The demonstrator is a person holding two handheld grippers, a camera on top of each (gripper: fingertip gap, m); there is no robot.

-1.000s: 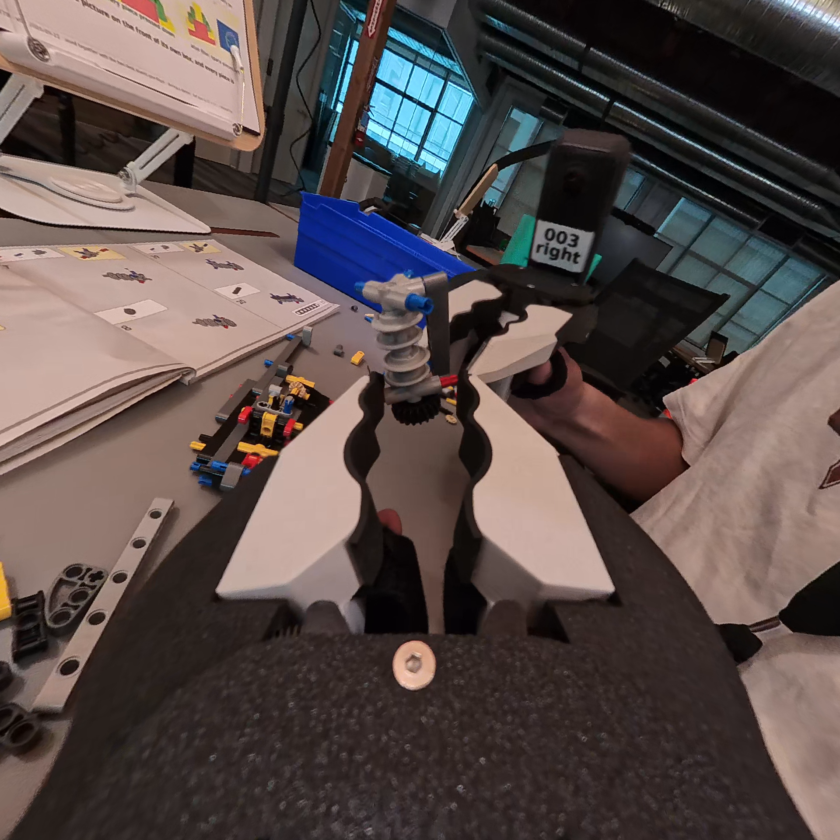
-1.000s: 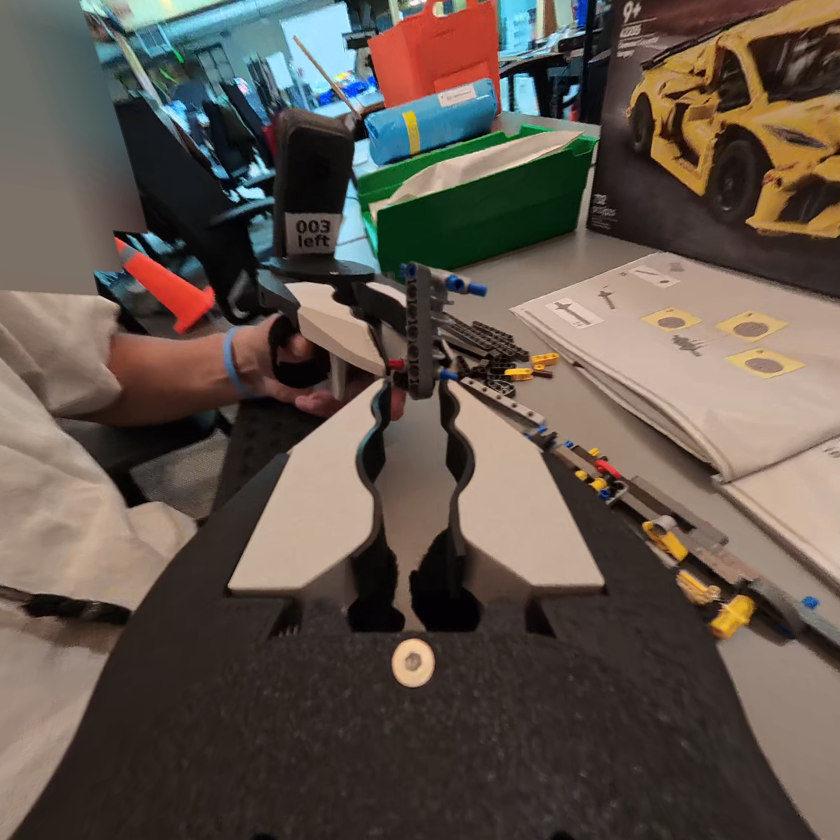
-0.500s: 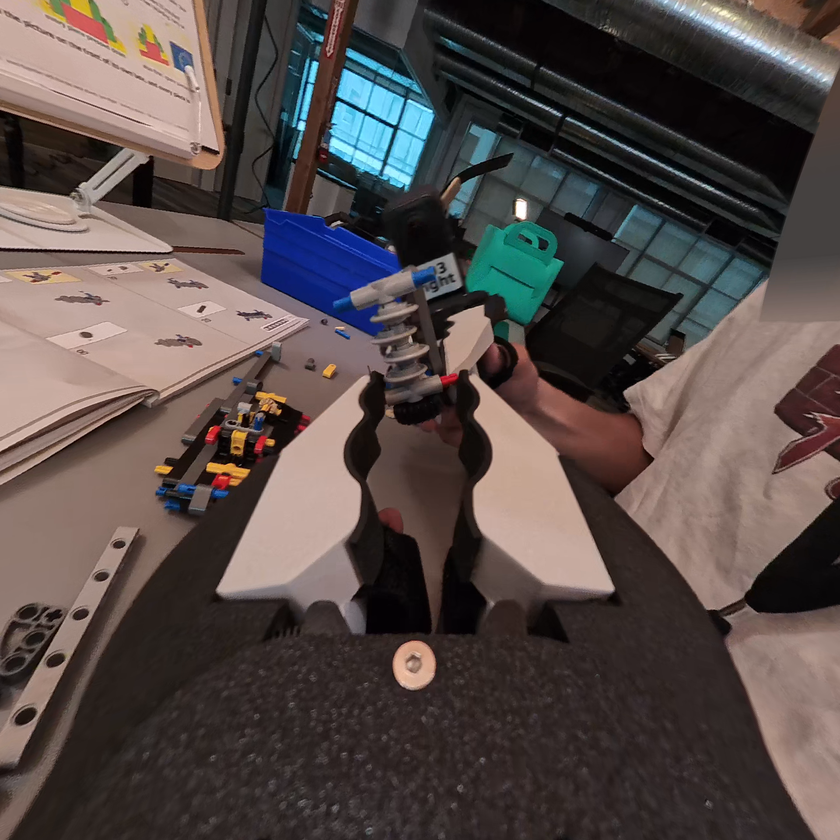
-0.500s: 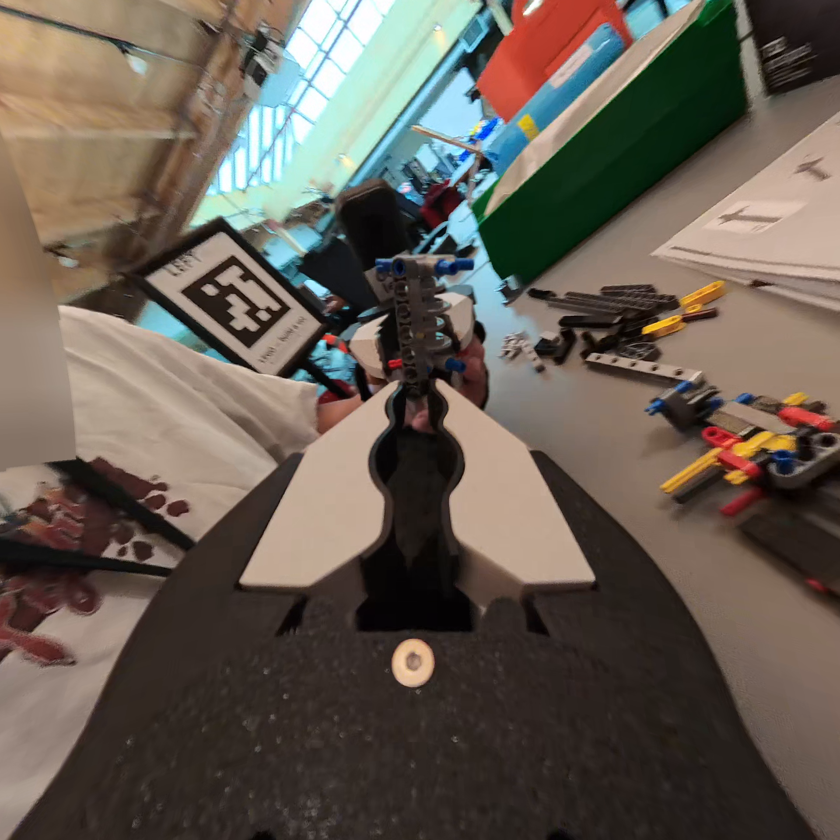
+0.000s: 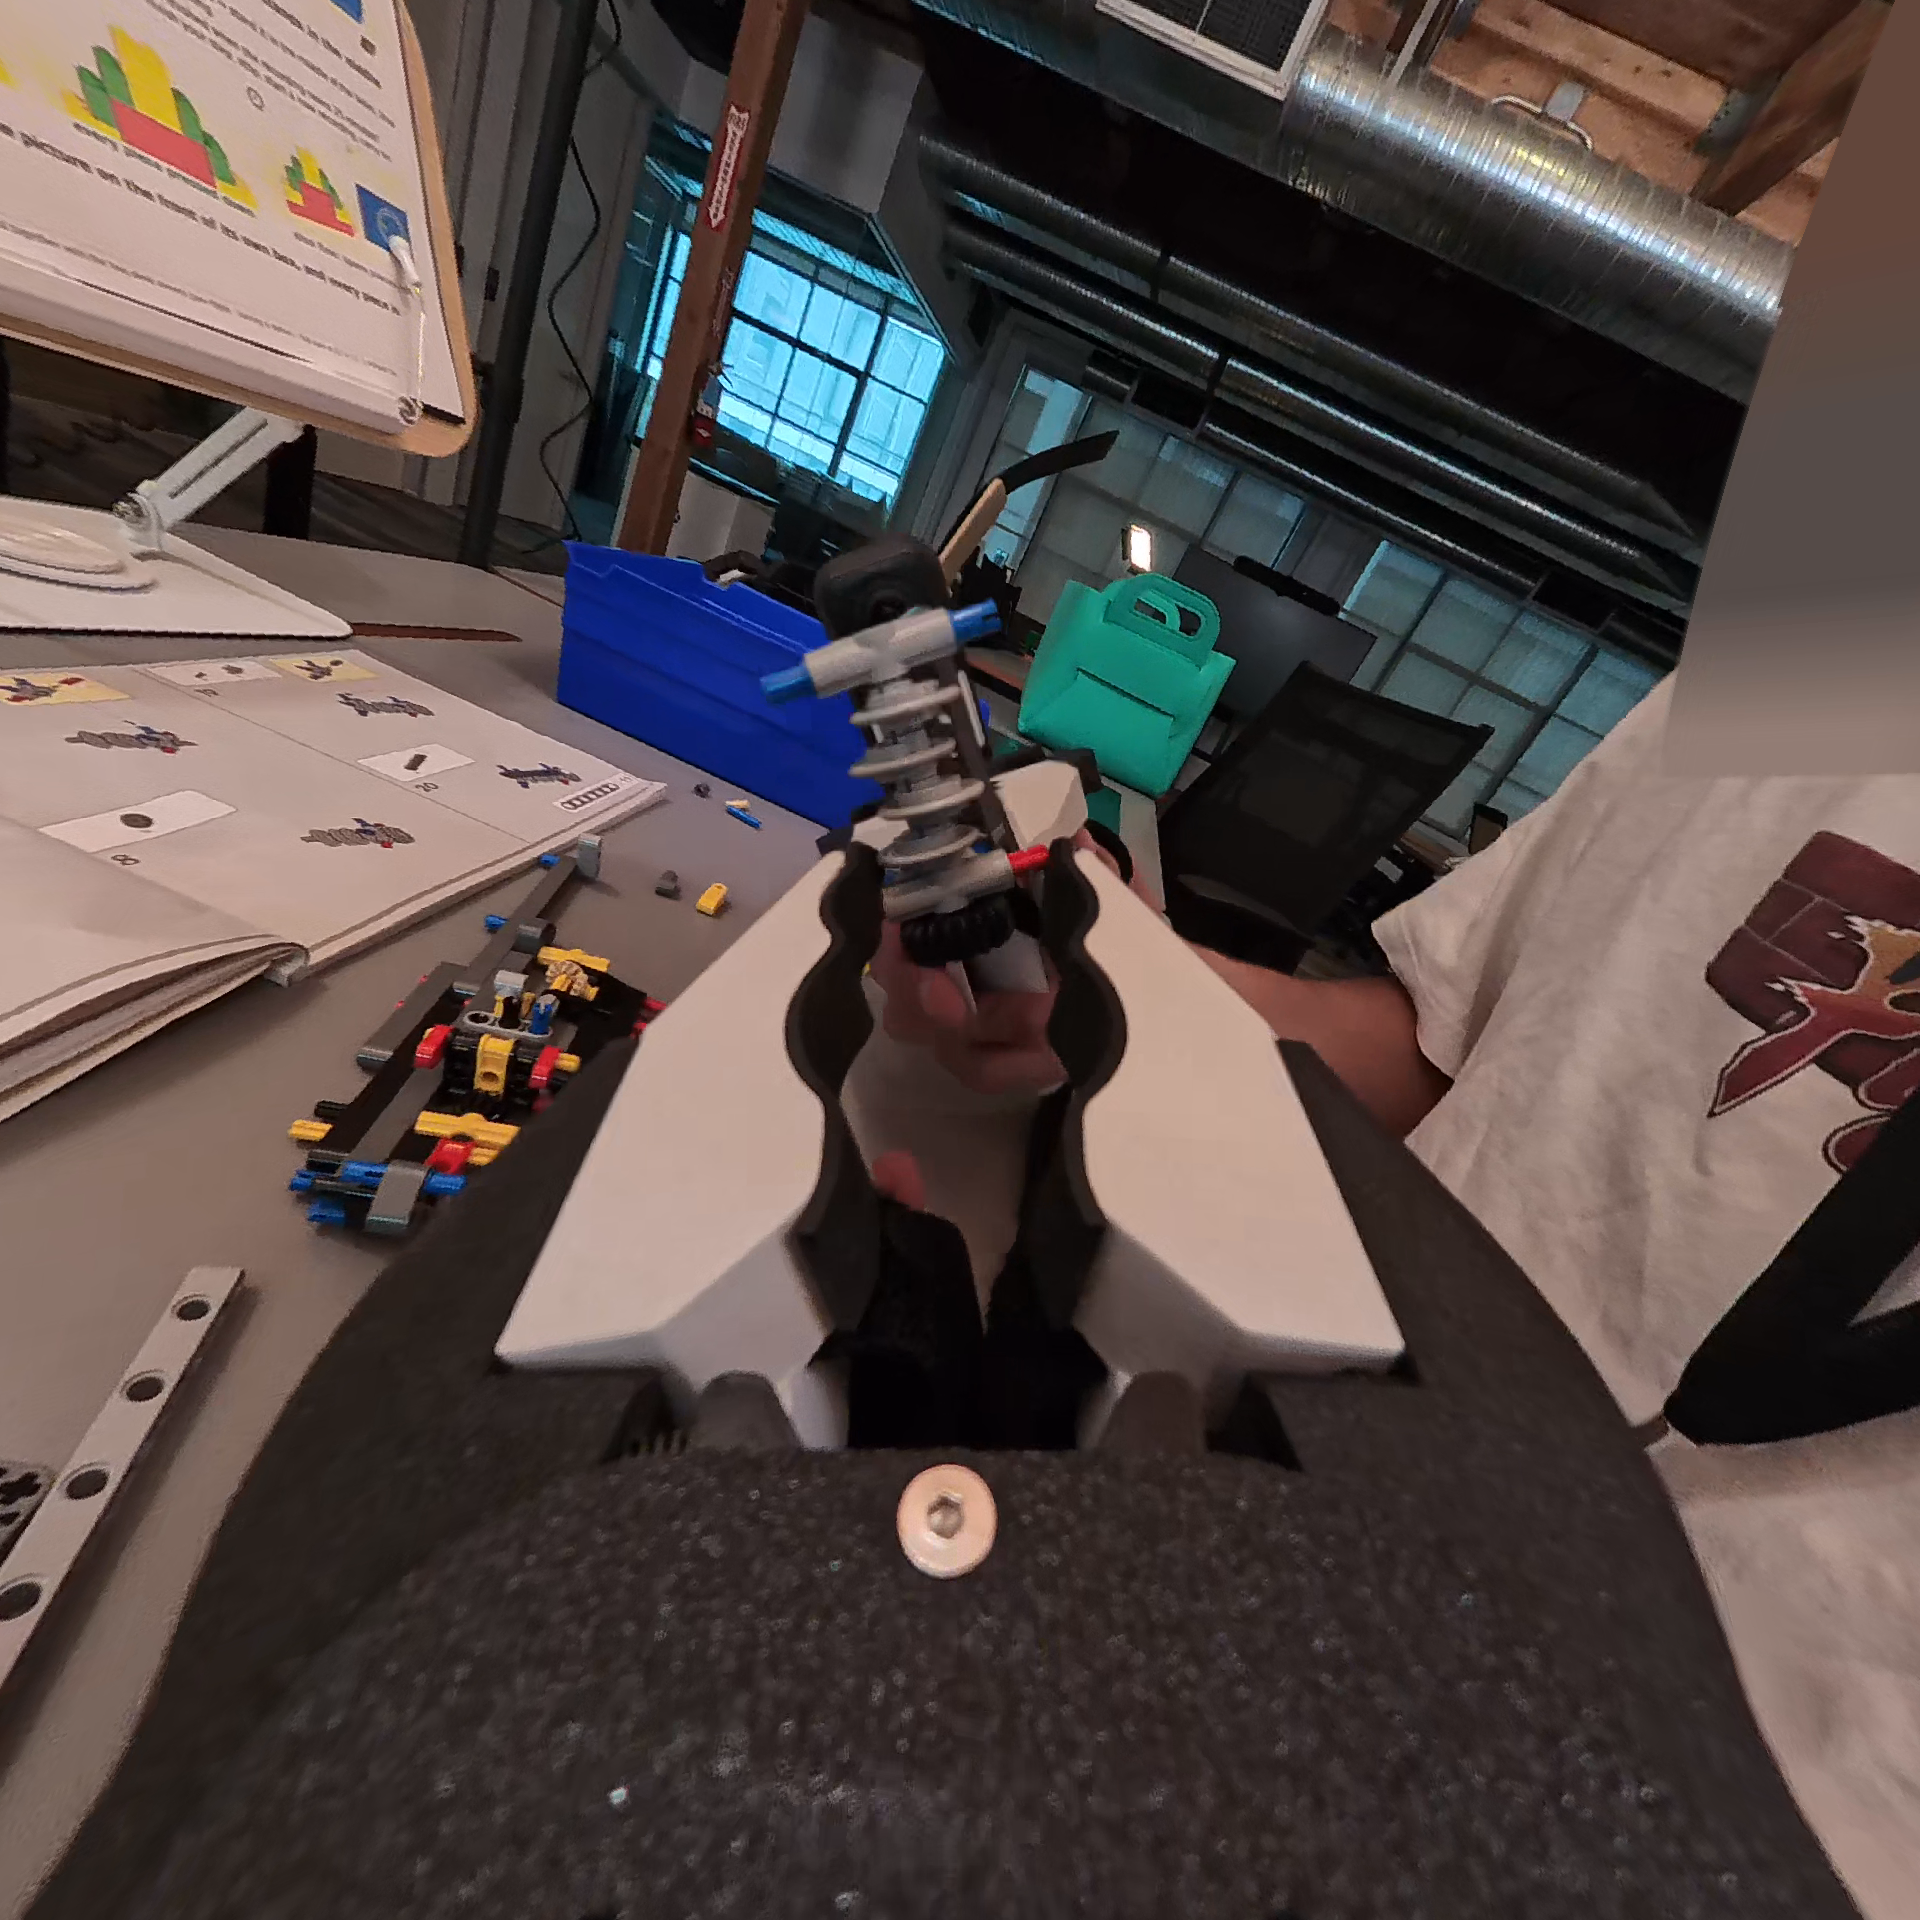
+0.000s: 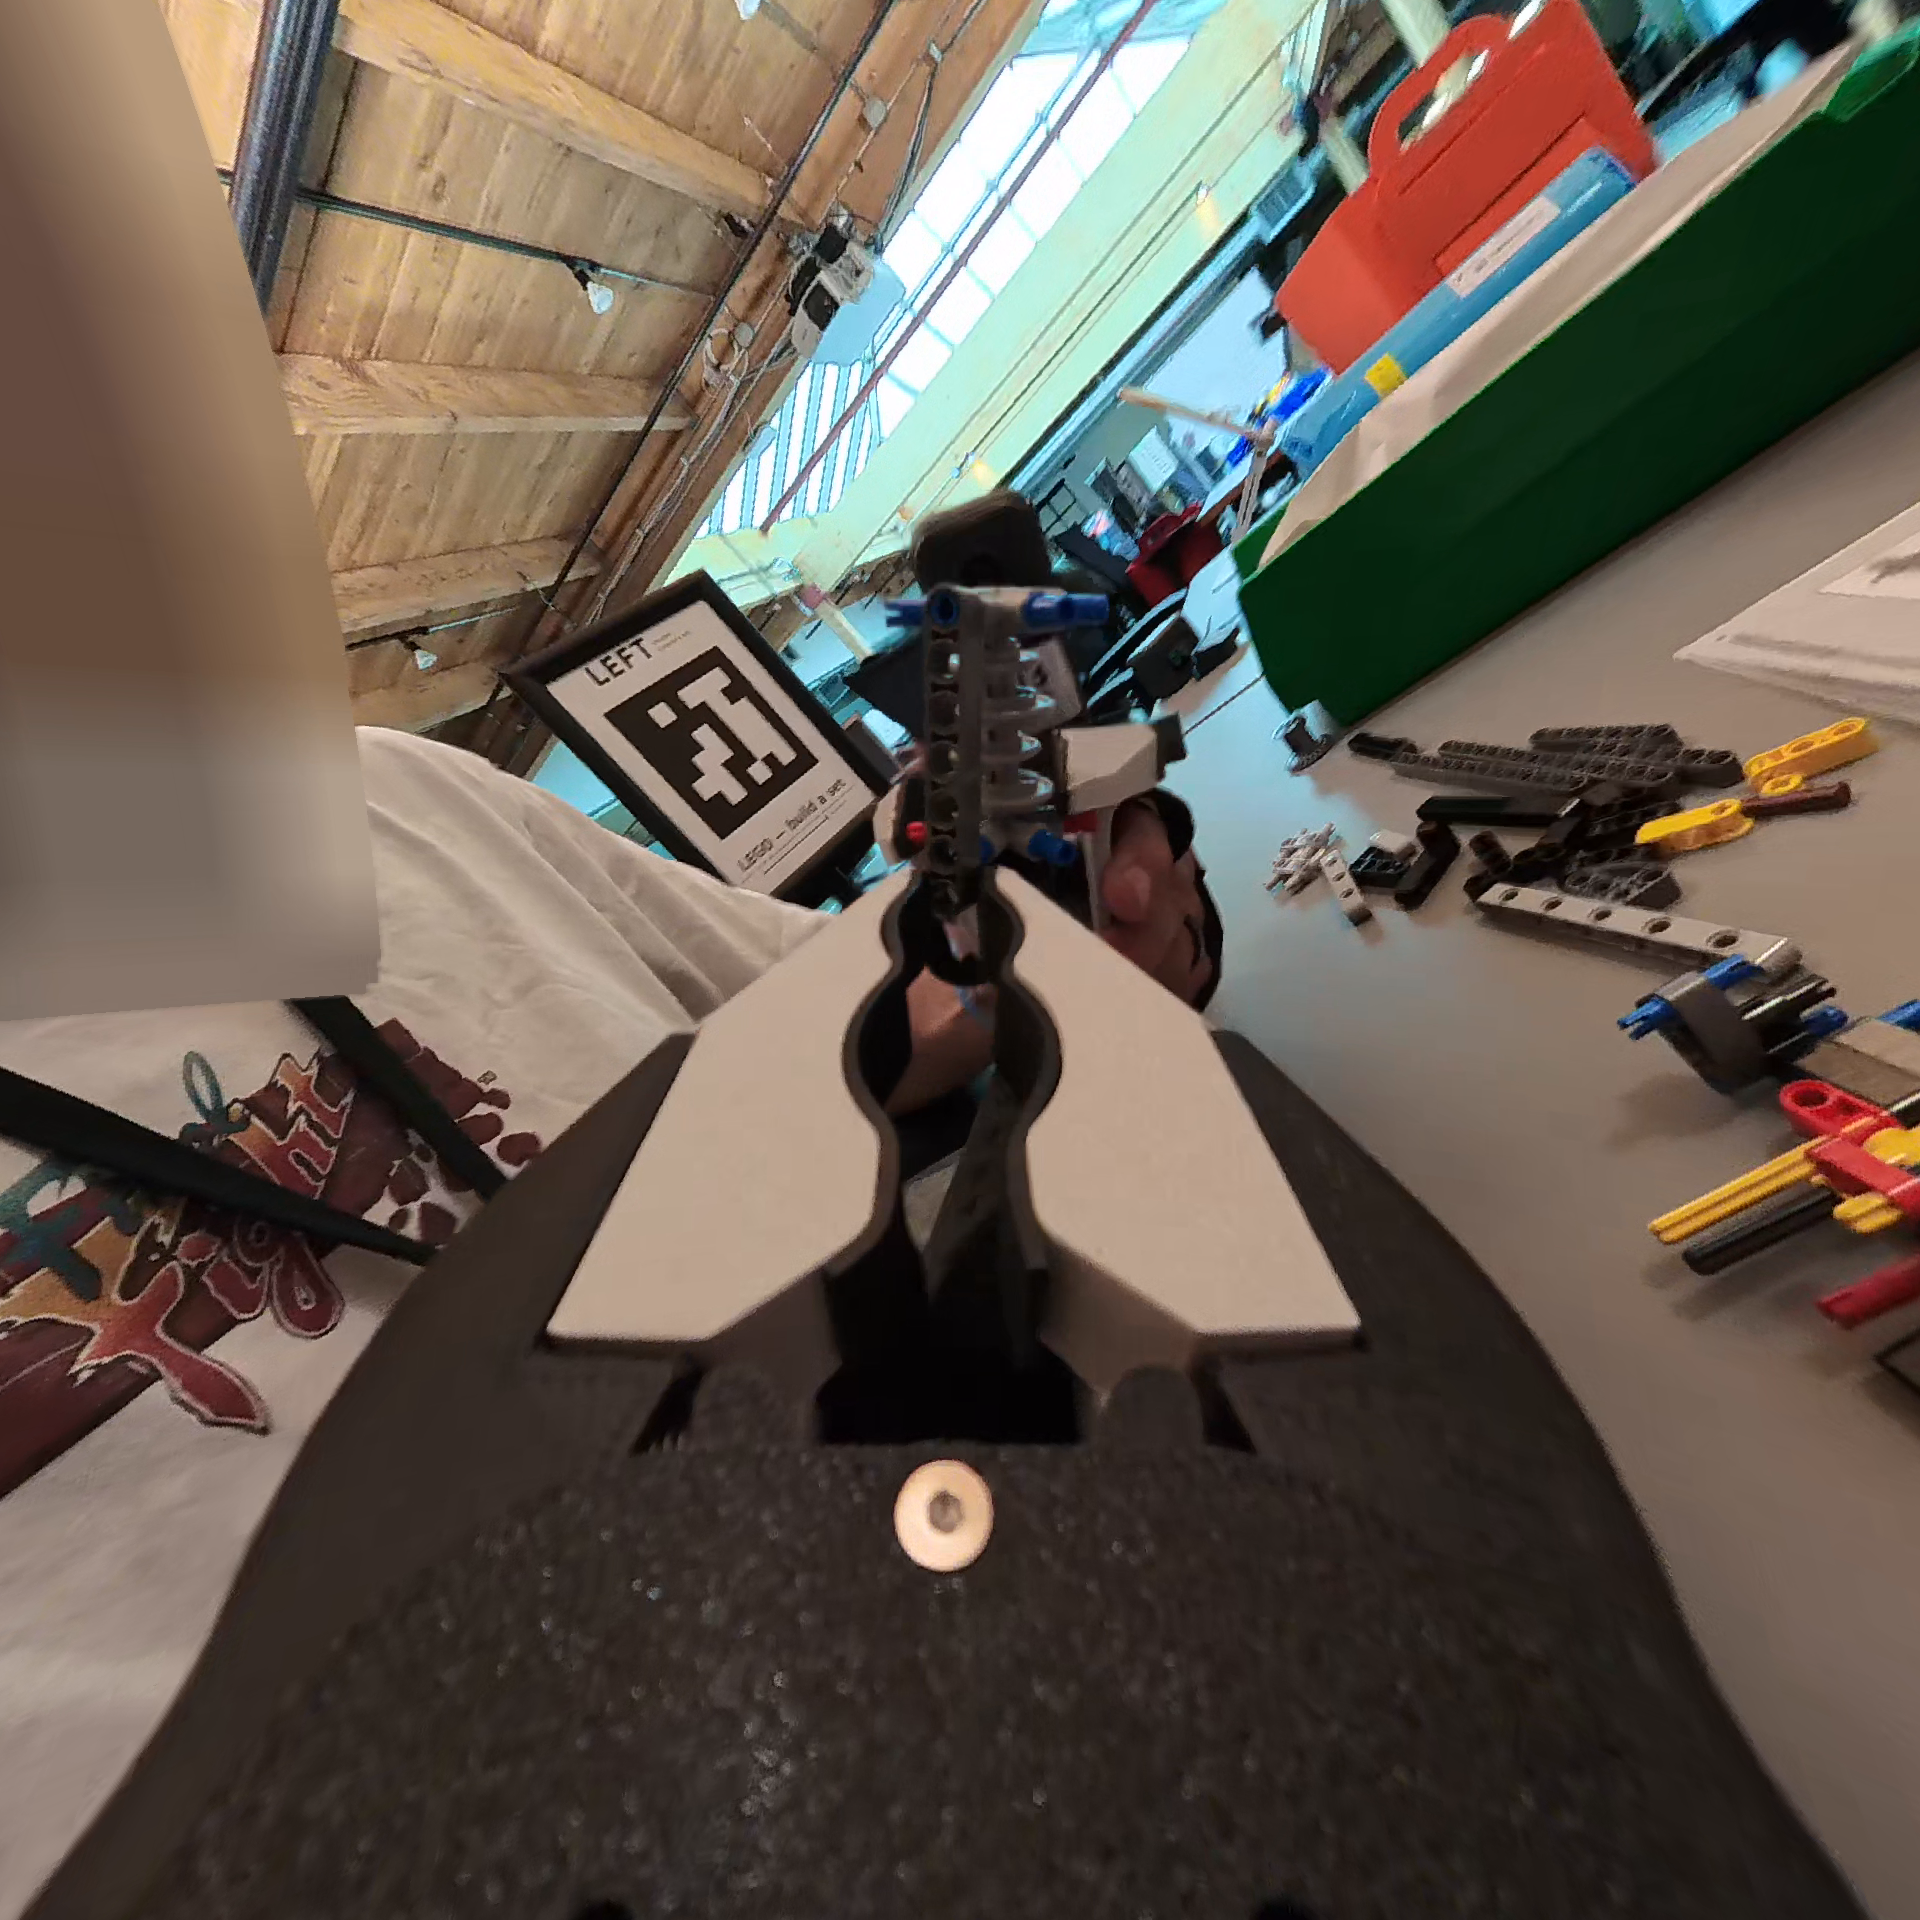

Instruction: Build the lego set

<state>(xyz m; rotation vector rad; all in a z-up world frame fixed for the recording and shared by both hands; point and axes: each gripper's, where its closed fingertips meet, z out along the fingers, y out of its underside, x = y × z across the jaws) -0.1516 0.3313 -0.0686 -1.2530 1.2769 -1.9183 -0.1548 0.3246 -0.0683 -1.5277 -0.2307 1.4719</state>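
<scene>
A small lego assembly (image 5: 920, 769), a grey spring shock absorber with blue pins, a black gear and a dark grey beam, is held up in the air between both grippers. My left gripper (image 5: 951, 888) is shut on its lower end, at the black gear. In the right wrist view the same assembly (image 6: 956, 727) stands upright, beam side facing me. My right gripper (image 6: 951, 899) is shut on the bottom of the beam. Each gripper shows behind the assembly in the other's view. A partly built chassis (image 5: 468, 1081) lies on the grey table.
An open instruction booklet (image 5: 260, 810) lies at the left, with a blue bin (image 5: 707, 686) behind it. A long grey beam (image 5: 114, 1444) lies near the table edge. Loose pieces (image 6: 1579, 800) and a green bin (image 6: 1558, 499) are at the right. The person's torso is close behind. The grippers are tip to tip, or close to it.
My right gripper has closed on the assembly's beam. Both grippers have tilted upward and drawn toward the person, with the assembly held between them.
</scene>
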